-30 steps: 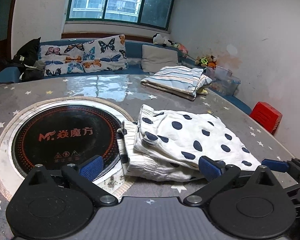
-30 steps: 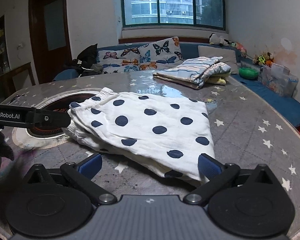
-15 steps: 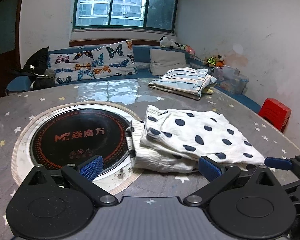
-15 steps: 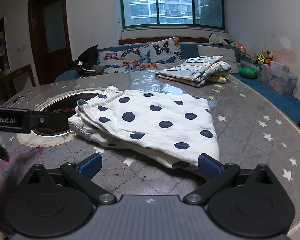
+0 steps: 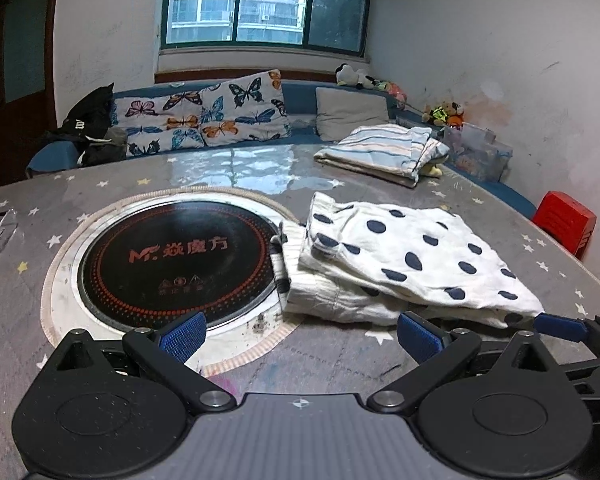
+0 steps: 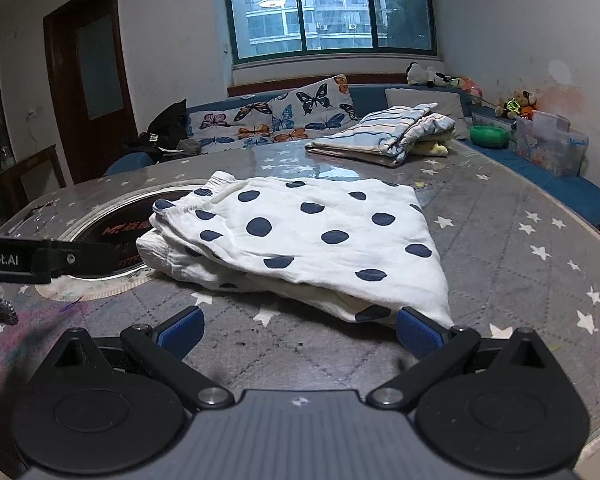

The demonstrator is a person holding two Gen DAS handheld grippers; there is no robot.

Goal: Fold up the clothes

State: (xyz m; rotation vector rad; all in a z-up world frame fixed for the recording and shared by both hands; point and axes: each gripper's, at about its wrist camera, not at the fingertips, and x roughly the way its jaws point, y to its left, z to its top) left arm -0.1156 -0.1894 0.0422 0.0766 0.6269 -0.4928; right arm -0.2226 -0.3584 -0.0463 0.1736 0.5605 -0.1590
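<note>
We see both pairs of jaws spread wide with nothing between them. The left gripper hovers low over the near edge of the tabletop, its blue pads apart above the rim of the round black cooktop set into the surface. The right gripper hangs just near of the polka-dot garment, with its right pad close beside the cloth's near corner; we cannot tell whether it touches. That garment lies folded on the tabletop, right of the cooktop, its left edge overlapping the cooktop's rim. Farther back on the right sits a folded striped pile. Beyond the tabletop, butterfly cushions line a blue bench below the window, and a red stool stands at far right.
</note>
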